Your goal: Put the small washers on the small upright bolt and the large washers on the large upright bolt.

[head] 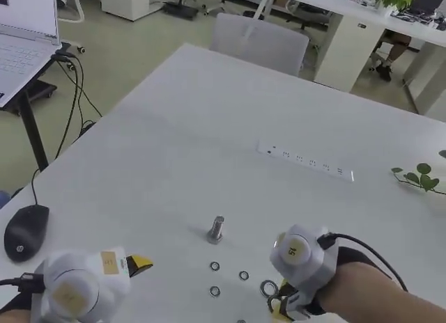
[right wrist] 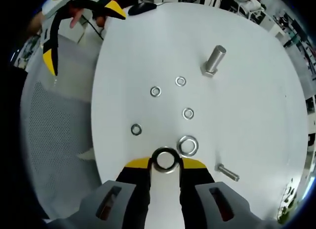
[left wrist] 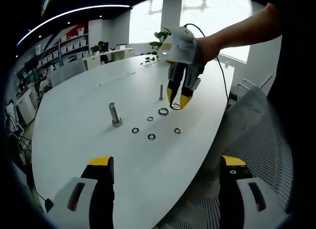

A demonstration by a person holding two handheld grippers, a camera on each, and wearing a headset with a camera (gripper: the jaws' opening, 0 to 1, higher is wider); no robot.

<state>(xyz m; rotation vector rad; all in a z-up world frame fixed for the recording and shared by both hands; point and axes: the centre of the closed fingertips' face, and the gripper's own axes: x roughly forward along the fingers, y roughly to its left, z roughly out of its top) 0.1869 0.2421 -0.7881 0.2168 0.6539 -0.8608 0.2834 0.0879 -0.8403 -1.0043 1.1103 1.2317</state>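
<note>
Steel washer (right wrist: pixel 156 159), a large one, is pinched in the right gripper (right wrist: pixel 165 165) by the desk's (right wrist: pixel 256 105) near edge; the left gripper (left wrist: pixel 168 163) stands wide.

Tabletop (head: pixel 174 128) bare from large upright bolt (head: pixel 216 229) to power strip (head: pixel 306 161): free passage. Bolt stood alone, tallest obstacle mid-table. Small washers (head: pixel 214 266) lay flat near it, passable above. Small upright bolt (left wrist: pixel 161 91) stood close by right gripper (left wrist: pixel 176 103), tight gap. Mouse (head: pixel 26 230) well off, left edge.
</note>
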